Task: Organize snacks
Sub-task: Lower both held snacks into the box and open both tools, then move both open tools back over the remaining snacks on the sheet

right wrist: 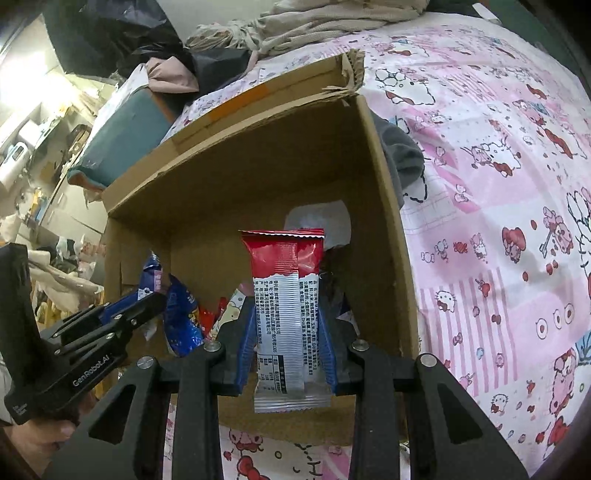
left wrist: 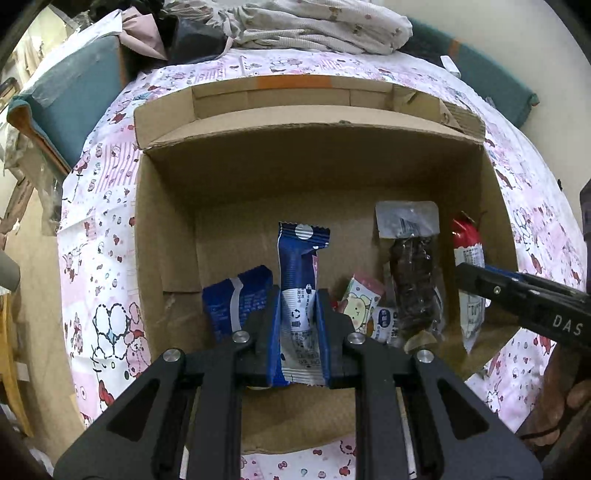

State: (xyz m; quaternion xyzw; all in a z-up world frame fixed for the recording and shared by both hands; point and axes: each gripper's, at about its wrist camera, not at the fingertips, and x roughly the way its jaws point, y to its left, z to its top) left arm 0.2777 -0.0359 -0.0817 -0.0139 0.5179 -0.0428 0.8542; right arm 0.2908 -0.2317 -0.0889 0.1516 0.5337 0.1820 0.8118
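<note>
An open brown cardboard box (left wrist: 166, 206) is sitting on a pink cartoon-print cloth (left wrist: 96, 236), and both grippers are reaching into it.

The left gripper (left wrist: 297, 325) is squeezing a tall blue and white snack packet (left wrist: 300, 280) between its two blue pads. The jaws are closed tight on the lower half of the packet, and the packet is standing upright over the box floor, near the middle of the box.

The right gripper (right wrist: 287, 332) is pinching a long red and white snack bar wrapper (right wrist: 282, 310). Its jaws are pressing on both sides of the wrapper, which is pointing up with its red end on top. This wrapper is by the right wall of the box.

More snacks are lying inside the box. A flat dark blue packet (left wrist: 236, 302) is resting just left of the blue and white packet. A small packet with a cartoon bear (left wrist: 360, 302) is lying just to the right of it. A clear bag of dark brown snack (left wrist: 412, 273) is leaning between the bear packet and the red and white wrapper.

Behind the box, a pile of pale printed fabric (left wrist: 314, 26) is bunched up on the cloth.
</note>
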